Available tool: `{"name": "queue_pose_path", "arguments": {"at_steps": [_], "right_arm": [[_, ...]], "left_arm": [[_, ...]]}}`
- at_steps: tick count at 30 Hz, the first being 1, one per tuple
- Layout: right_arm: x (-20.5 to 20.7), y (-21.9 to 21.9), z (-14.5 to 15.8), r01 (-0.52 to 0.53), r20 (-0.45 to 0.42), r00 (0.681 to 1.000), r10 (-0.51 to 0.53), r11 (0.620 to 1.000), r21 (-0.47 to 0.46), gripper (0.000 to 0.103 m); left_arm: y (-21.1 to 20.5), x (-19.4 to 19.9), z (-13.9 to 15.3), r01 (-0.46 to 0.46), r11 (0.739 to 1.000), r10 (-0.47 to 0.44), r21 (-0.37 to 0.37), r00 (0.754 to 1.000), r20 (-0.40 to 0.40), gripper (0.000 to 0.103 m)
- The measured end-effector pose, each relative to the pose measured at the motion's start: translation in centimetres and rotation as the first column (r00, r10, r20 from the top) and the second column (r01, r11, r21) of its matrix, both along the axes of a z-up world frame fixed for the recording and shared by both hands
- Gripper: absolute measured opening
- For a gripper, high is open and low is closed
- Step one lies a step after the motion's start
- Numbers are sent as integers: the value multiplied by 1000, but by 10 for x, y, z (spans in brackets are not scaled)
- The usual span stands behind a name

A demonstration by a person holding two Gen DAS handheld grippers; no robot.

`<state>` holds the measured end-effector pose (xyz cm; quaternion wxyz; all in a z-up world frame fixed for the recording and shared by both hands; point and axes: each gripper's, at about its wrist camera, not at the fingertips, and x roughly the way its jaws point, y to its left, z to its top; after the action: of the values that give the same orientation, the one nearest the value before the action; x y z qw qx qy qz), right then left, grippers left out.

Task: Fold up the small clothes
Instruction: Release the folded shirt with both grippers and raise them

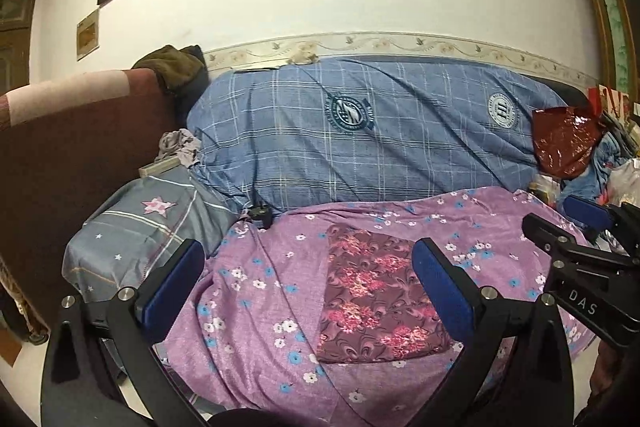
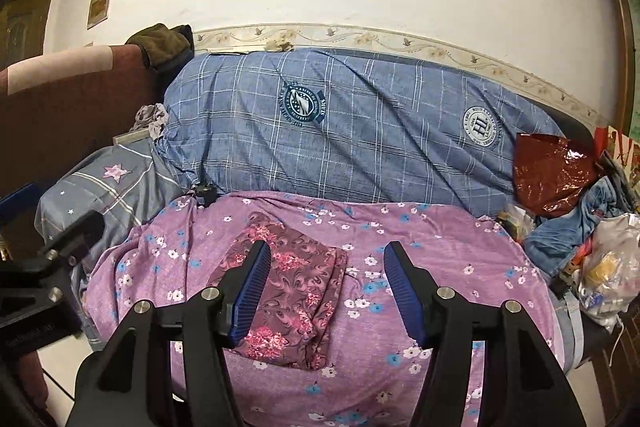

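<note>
Both grippers hang clear, nothing held: left gripper fingers wide apart, right gripper fingers apart too. The folded garment lies flat ahead, between and below the fingers, on the purple floral sheet. This fold looks done; next, probably fetch another piece. Behind: blue checked bedding, white wall

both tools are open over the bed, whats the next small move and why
Probably lift both away and go for another garment. The maroon floral cloth lies as a flat folded rectangle on the purple flowered sheet, and neither the left tool nor the right tool holds anything.
</note>
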<state>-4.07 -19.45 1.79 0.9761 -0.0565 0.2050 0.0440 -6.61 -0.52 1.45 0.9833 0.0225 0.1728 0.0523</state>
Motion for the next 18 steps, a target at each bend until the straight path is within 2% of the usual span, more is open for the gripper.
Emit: {"name": "queue_pose_path", "arguments": {"at_steps": [7,18], "right_arm": [[-3,4,2,13,10,1000,-13,1000,-9,61],[2,13,-3,22,-7,1000,-22,999,-25,61]], "left_arm": [[10,1,-1,-58,998,58,2,998,0,103],[14,10,-11,-71,997,71,-1,997,-42,103]]}}
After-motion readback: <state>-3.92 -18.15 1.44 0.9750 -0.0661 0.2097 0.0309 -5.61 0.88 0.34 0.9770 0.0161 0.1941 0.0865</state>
